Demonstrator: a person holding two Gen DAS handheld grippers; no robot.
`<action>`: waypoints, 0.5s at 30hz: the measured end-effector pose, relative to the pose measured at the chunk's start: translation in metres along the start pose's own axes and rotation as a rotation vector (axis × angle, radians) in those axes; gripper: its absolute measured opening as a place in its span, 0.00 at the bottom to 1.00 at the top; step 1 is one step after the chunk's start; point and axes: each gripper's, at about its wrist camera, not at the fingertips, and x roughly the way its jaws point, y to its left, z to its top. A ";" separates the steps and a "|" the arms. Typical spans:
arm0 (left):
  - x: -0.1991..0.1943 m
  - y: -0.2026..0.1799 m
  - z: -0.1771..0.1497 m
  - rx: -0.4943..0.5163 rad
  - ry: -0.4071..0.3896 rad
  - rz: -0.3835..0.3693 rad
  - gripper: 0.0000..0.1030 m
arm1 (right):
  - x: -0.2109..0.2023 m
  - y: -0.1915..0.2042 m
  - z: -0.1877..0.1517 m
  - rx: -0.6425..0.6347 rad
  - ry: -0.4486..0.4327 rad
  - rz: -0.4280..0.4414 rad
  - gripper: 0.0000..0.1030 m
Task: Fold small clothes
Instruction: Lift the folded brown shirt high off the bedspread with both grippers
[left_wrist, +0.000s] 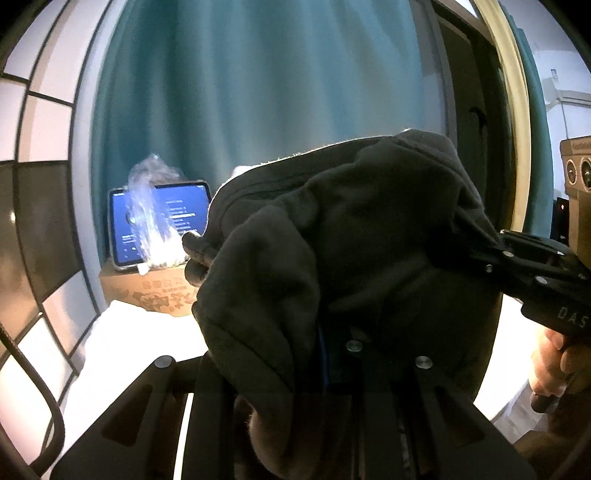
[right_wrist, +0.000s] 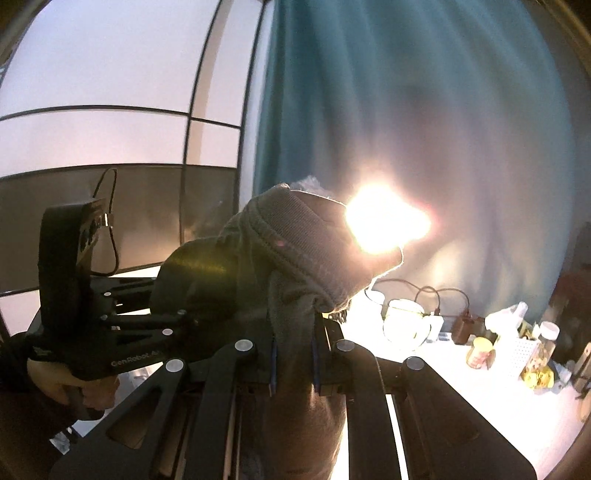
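A dark grey garment (left_wrist: 351, 229) hangs bunched in the air between both grippers. My left gripper (left_wrist: 334, 354) is shut on one part of it, and the cloth drapes over and hides the fingers. At the right of the left wrist view, my right gripper (left_wrist: 491, 254) pinches another corner. In the right wrist view the garment (right_wrist: 295, 236) shows a ribbed hem, and cloth is clamped between the blue pads of my right gripper (right_wrist: 293, 354). My left gripper (right_wrist: 181, 317) grips the cloth at the left, held by a hand (right_wrist: 55, 380).
A white table (left_wrist: 122, 350) lies below. A tablet with a blue screen (left_wrist: 162, 225) and a clear plastic bag (left_wrist: 151, 195) stand on a cardboard box (left_wrist: 147, 291). A glass mug (right_wrist: 402, 325), jars (right_wrist: 480, 352) and cables sit at the right. A teal curtain (right_wrist: 406, 110) hangs behind.
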 end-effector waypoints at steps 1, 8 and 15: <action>0.004 0.000 0.000 0.001 0.004 -0.006 0.19 | 0.002 -0.002 -0.001 0.005 0.005 -0.006 0.14; 0.045 0.003 -0.008 -0.017 0.072 -0.069 0.19 | 0.021 -0.025 -0.016 0.043 0.064 -0.062 0.14; 0.078 0.016 -0.019 -0.045 0.141 -0.105 0.19 | 0.057 -0.052 -0.032 0.124 0.142 -0.070 0.14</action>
